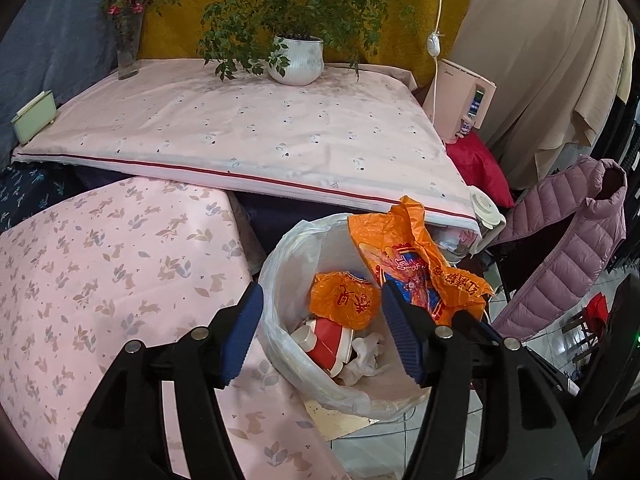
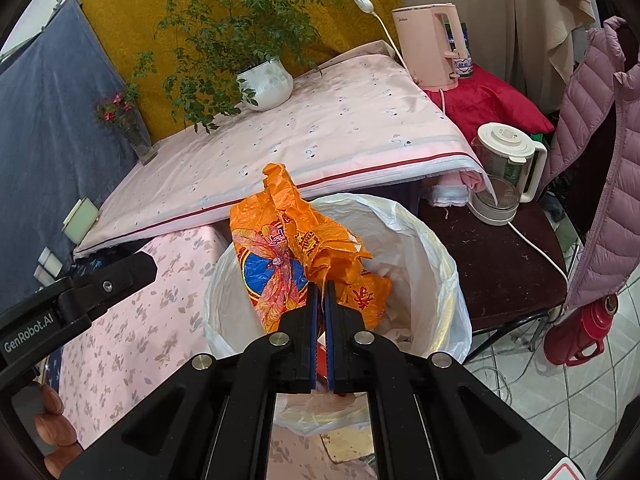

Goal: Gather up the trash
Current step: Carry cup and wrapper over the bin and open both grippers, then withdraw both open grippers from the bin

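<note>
Your right gripper (image 2: 321, 286) is pinched tight on the crumpled orange printed plastic bag (image 2: 288, 248), hanging over the white-lined round bin (image 2: 436, 264). Your left gripper (image 1: 322, 308) gapes empty above a smaller orange wad (image 1: 344, 300); trash beneath is half-buried, the red-white piece unclear.

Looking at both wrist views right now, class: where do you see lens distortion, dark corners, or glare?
Left wrist view: the table edge bows, corners go black, and the left gripper looms large but sharp. Right wrist view: the same black corners, the walls curve, and the floor tiles show soft glare beside the lined bin; the orange bag is evenly lit.
</note>
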`<state>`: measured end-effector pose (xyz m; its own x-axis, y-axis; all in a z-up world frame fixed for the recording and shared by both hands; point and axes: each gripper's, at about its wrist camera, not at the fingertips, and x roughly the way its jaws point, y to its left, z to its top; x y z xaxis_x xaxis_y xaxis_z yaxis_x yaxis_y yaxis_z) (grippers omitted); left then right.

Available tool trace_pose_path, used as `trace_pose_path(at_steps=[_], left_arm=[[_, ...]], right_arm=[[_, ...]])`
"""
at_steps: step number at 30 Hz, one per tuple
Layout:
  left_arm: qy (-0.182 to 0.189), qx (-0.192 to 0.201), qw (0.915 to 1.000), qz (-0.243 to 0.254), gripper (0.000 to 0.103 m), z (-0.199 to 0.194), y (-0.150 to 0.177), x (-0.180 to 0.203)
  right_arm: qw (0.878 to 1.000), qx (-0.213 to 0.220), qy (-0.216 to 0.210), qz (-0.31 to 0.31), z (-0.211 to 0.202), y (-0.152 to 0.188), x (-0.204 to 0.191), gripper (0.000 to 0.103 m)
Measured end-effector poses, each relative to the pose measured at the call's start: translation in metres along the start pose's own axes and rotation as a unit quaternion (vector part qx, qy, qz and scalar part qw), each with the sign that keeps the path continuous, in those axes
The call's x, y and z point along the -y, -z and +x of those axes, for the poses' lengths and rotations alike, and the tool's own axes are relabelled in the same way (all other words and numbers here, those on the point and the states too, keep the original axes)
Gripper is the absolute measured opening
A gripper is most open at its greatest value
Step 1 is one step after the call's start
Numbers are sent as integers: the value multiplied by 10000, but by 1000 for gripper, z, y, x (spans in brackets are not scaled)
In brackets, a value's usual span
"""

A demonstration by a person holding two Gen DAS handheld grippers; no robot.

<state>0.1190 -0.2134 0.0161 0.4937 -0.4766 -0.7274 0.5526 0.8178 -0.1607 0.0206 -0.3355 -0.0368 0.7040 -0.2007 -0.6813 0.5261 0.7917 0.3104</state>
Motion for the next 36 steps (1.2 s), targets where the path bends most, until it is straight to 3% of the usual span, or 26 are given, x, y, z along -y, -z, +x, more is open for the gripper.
trace_pose_path(at_steps=[36], left_arm=[[-566,48,9979,-316,73,-18,34,-50]], right_arm=[[9979,-205,3,-609,-3,20,-35,22]])
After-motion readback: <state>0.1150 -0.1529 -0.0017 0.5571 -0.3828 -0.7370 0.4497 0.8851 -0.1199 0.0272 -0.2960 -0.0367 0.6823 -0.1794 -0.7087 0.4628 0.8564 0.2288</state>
